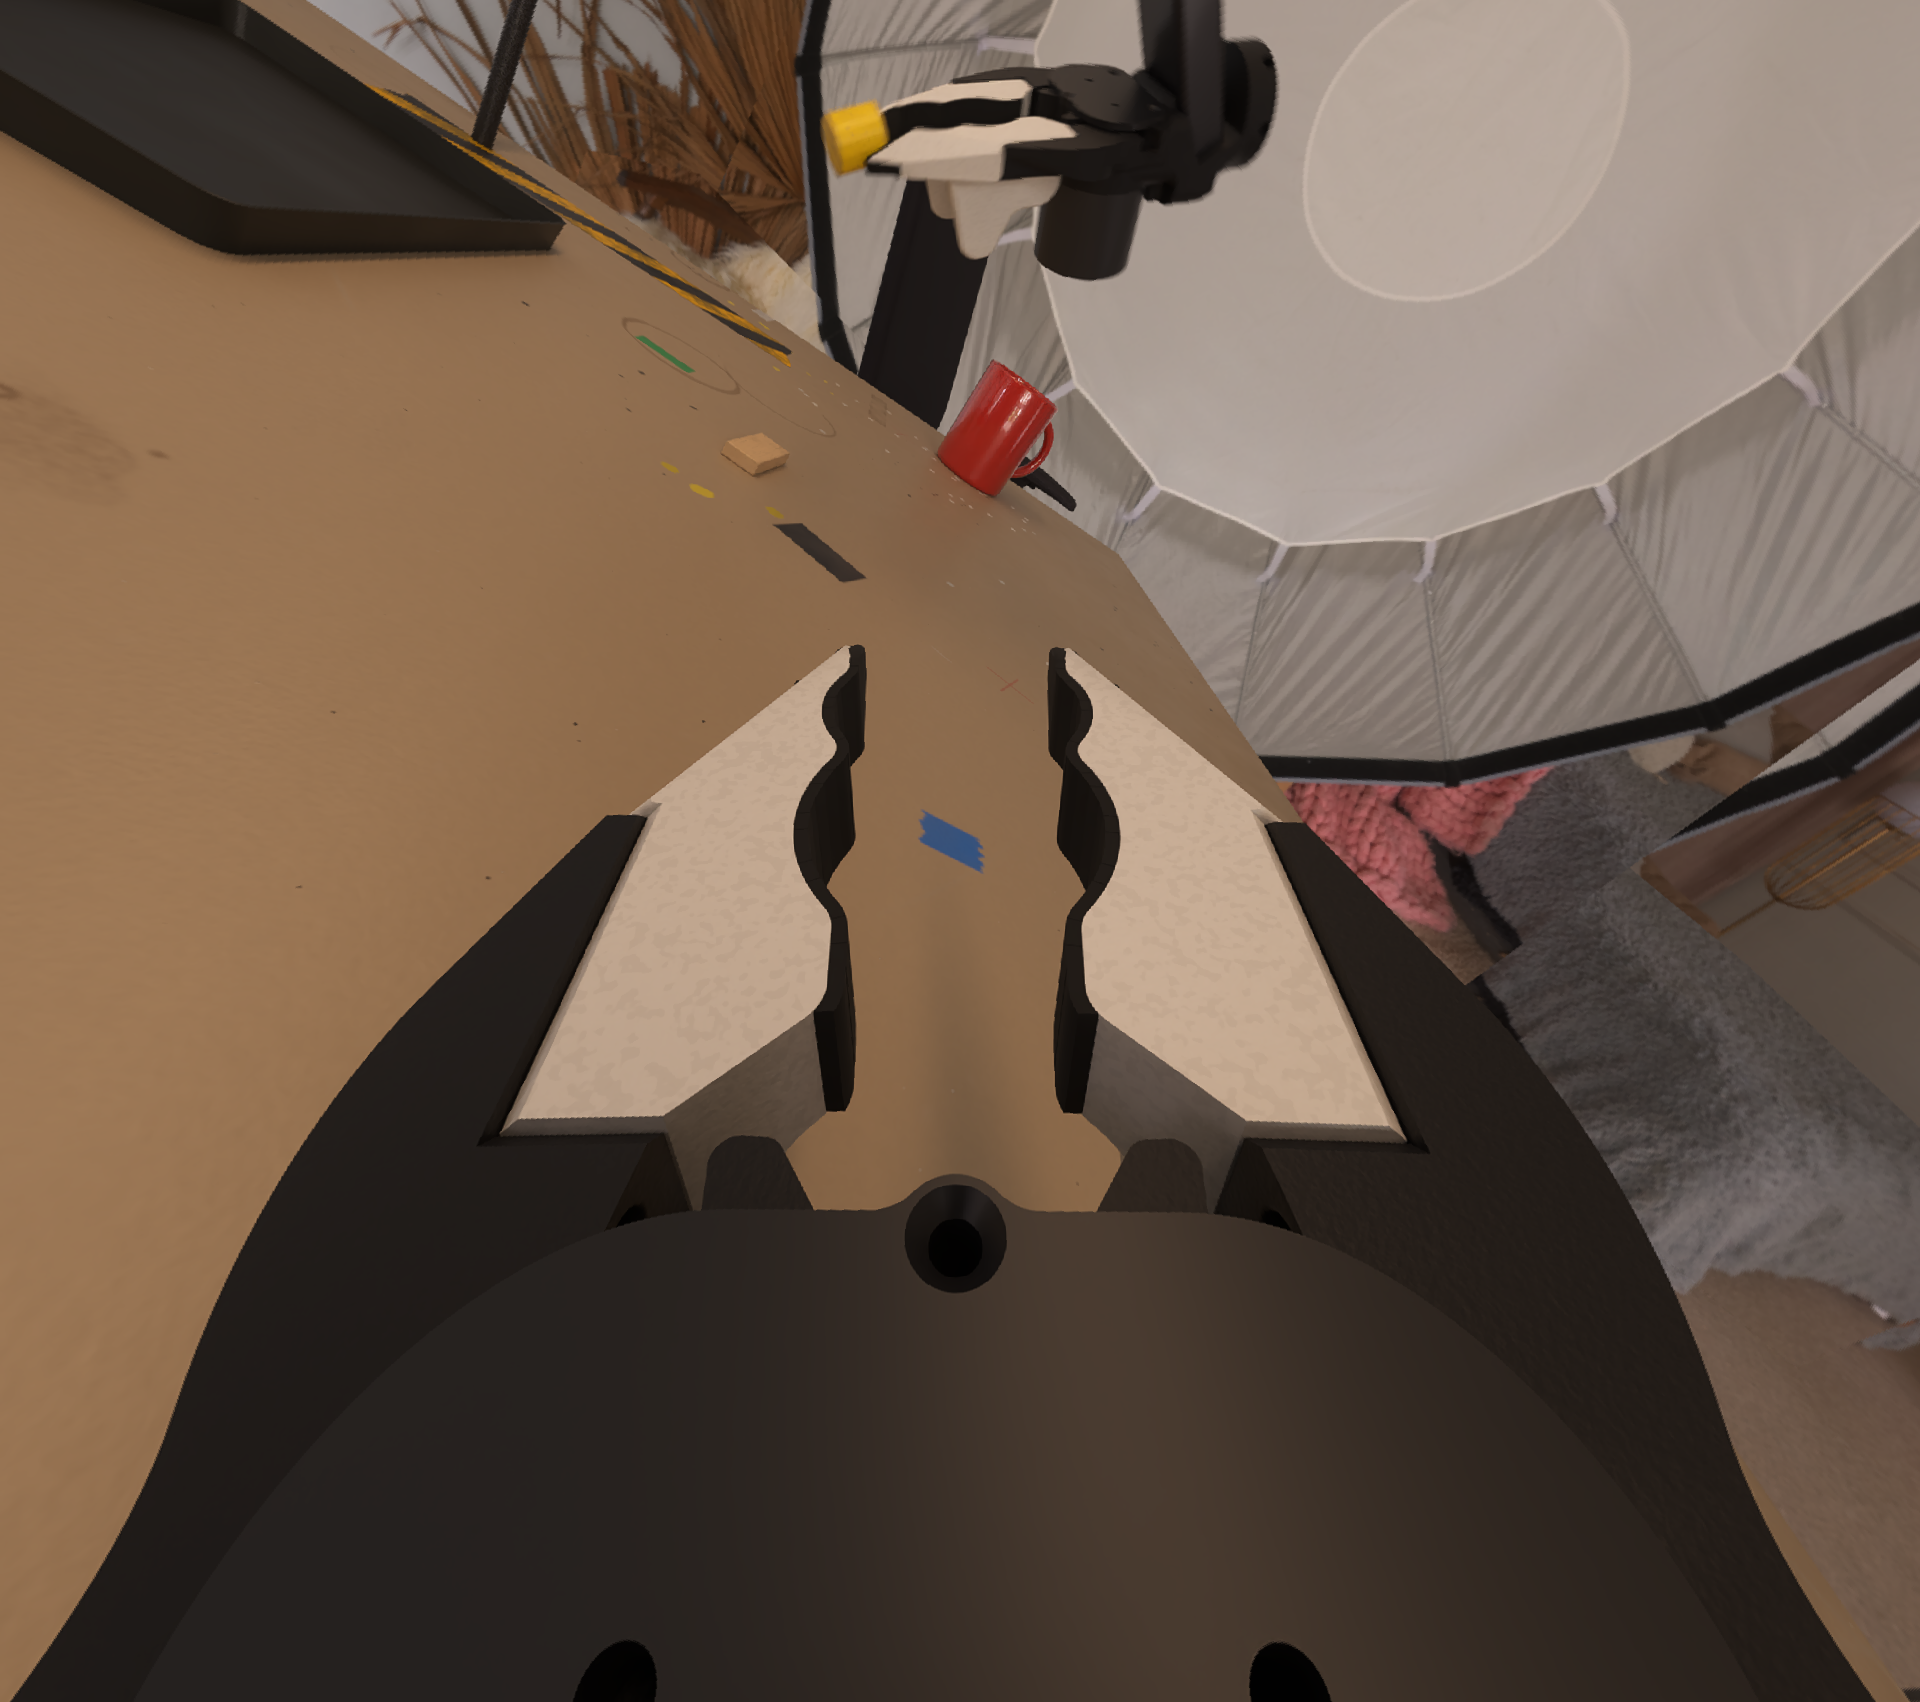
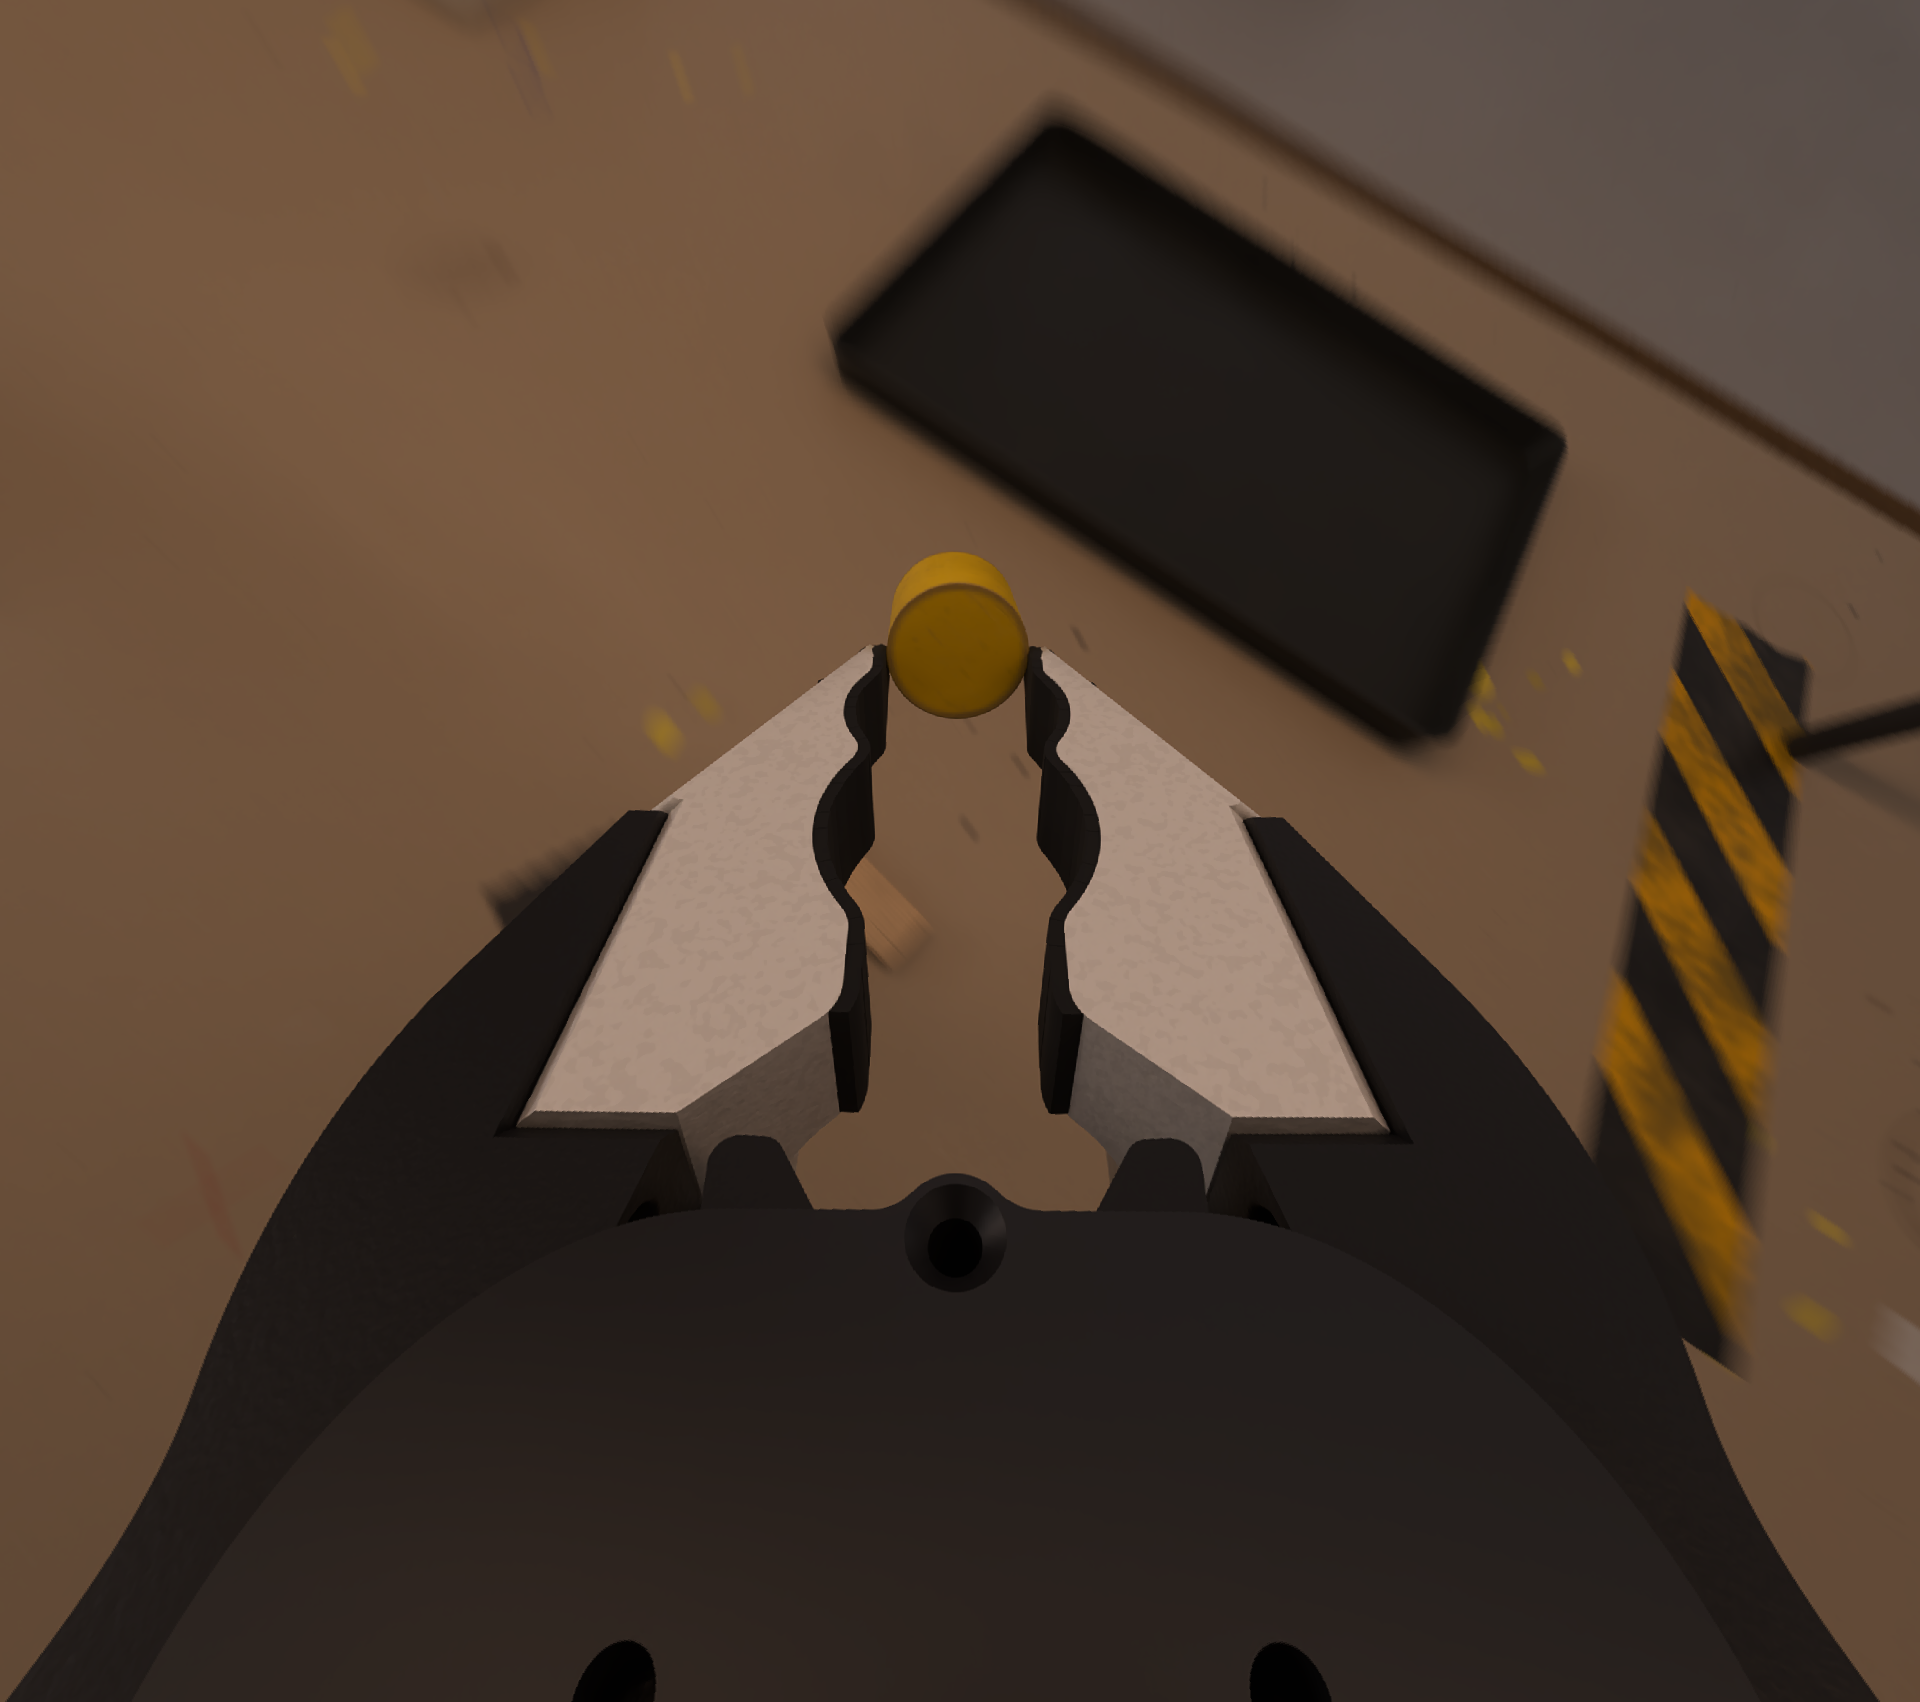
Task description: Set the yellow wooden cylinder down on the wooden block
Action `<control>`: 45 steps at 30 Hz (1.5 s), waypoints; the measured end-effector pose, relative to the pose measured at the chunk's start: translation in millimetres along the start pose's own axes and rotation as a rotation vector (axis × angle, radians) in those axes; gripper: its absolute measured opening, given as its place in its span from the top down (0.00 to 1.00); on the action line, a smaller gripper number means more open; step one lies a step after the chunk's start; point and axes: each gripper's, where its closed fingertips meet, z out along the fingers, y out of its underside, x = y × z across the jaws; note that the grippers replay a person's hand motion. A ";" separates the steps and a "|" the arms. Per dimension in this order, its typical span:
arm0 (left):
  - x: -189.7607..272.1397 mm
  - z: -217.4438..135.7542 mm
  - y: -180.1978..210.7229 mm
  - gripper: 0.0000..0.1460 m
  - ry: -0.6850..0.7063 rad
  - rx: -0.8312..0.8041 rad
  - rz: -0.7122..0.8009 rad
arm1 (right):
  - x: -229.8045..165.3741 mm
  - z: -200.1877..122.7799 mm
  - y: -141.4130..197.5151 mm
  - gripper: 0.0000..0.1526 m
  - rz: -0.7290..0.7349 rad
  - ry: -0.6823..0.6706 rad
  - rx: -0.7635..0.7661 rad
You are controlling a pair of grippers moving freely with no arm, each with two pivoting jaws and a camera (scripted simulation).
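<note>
The right gripper is pinching the yellow wooden cylinder at the very ends of its fingertips, high above the table; one flat end of the cylinder is facing the wrist camera. The wooden block is lying on the table well below, partly hidden behind the left-hand finger in that view. The left gripper is hovering with its jaws apart and nothing between them, over a blue tape mark. From there the block is showing as small and low, near a red mug, with a black tray farther off.

Likely faults: the grasp is shallow, so the cylinder may be slipping or rotating during descent. If it is released on its curved side, it will probably be rolling off the small block top. The block being partly occluded is making centring uncertain, and a hard touchdown may be pushing the light block aside.
</note>
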 end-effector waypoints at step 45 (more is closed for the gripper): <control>15.5 34.3 46.0 0.77 -0.025 -0.047 -0.132 | -32.8 64.4 125.1 0.83 -0.673 -0.507 -0.628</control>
